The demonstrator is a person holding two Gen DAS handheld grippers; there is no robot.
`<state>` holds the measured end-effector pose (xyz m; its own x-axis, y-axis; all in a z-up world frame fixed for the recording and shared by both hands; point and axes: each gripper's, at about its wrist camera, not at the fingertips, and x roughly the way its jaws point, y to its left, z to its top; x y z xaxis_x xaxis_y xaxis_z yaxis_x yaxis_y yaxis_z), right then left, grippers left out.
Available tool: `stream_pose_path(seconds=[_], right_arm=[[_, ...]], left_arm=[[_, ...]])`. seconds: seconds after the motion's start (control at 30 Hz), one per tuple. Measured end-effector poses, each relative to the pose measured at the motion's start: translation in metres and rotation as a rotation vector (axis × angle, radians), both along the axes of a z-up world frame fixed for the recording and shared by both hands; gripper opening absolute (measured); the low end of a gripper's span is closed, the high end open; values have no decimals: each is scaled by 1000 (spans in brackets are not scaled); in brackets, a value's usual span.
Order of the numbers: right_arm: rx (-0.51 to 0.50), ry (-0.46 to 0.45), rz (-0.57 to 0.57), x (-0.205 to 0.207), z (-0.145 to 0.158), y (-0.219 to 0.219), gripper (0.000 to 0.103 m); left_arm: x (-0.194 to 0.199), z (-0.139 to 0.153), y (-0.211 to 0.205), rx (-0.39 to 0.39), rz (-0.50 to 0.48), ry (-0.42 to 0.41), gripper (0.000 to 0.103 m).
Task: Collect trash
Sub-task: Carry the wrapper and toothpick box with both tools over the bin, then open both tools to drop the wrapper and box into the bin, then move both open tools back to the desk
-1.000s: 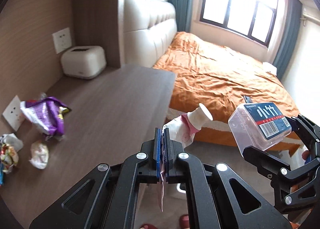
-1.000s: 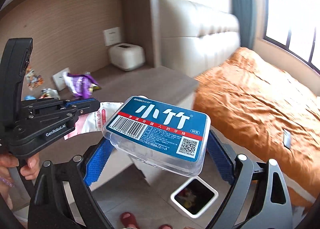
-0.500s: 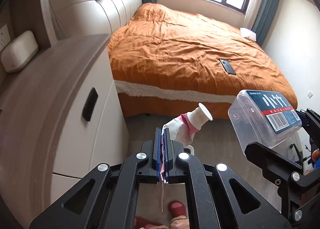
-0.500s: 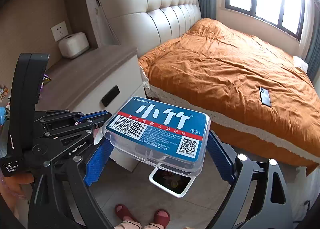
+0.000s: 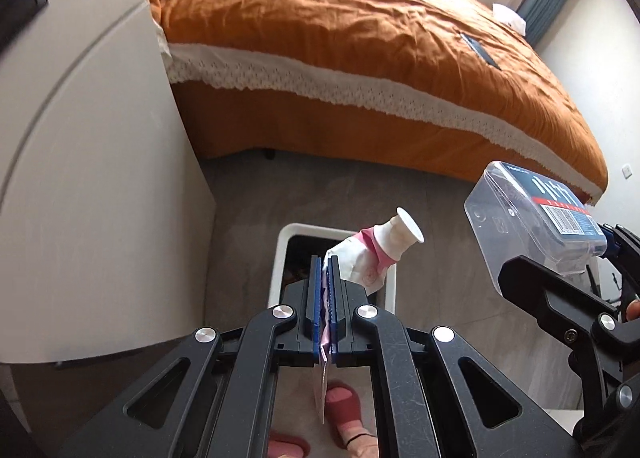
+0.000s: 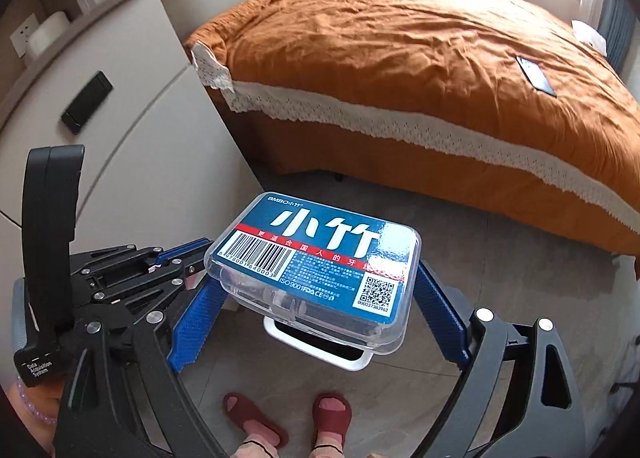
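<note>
My left gripper [image 5: 329,272] is shut on the flat end of a squeezed white and pink tube [image 5: 370,258], whose white cap points up and to the right. The tube hangs just above a white square bin [image 5: 282,254] on the floor. My right gripper [image 6: 316,298] holds a clear plastic box with a blue label [image 6: 316,266] between its blue pads, over the same bin [image 6: 320,350]. In the left wrist view that box [image 5: 536,213] shows at the right. In the right wrist view the left gripper [image 6: 188,262] sits at the left, beside the box.
A bed with an orange cover [image 5: 360,37] and a phone [image 5: 480,49] on it fills the far side. A white bedside cabinet [image 6: 132,137] stands left of the bin. The person's feet in red slippers [image 6: 288,418] stand on the grey floor close behind the bin.
Both grippers have come down from cabinet-top height and tilted toward the floor. The bin has come up close under them. Each keeps its grip on its item.
</note>
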<state>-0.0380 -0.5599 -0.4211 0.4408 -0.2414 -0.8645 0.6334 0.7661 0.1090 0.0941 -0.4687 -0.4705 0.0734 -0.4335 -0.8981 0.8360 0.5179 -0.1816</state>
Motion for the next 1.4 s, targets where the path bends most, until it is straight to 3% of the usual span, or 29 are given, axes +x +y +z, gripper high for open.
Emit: stream_pose_path(seconds=[0.2,0.23,0.27,0.3,0.33,0.37,0.6,0.87,1.1,1.4], right_arm=[[122,13,-17,2,-88,-19,92],[146,23,1,4,-102,-20,92],[159,26,3,4,-113,-21,94],[163,33,-9,3,-122,-22,99],[167,39,-23,2,-132,-24,99],[171,46,-31,1,-140,-27,99],[175,83,-70,-7,-158,-31,99],[146,62,-50,-2,-122,-24,99],[113,10,-35,3,-57,-13,99],[-3,-113,43,3,71,17,99]], left_arm=[[-7,-79,-12,25,-32,55,4],[-7,-91,-14,30,-35,67,10],[-7,-103,-15,30,-39,92,20],[-7,-113,-15,31,-37,112,73],[-7,-122,-15,42,-33,119,94],[-7,-131,-14,27,-28,125,98],[-8,-146,-11,57,-6,103,98],[1,-99,2,45,14,70,98],[7,-33,21,6,62,39,98],[1,93,49,-83,150,-27,98]])
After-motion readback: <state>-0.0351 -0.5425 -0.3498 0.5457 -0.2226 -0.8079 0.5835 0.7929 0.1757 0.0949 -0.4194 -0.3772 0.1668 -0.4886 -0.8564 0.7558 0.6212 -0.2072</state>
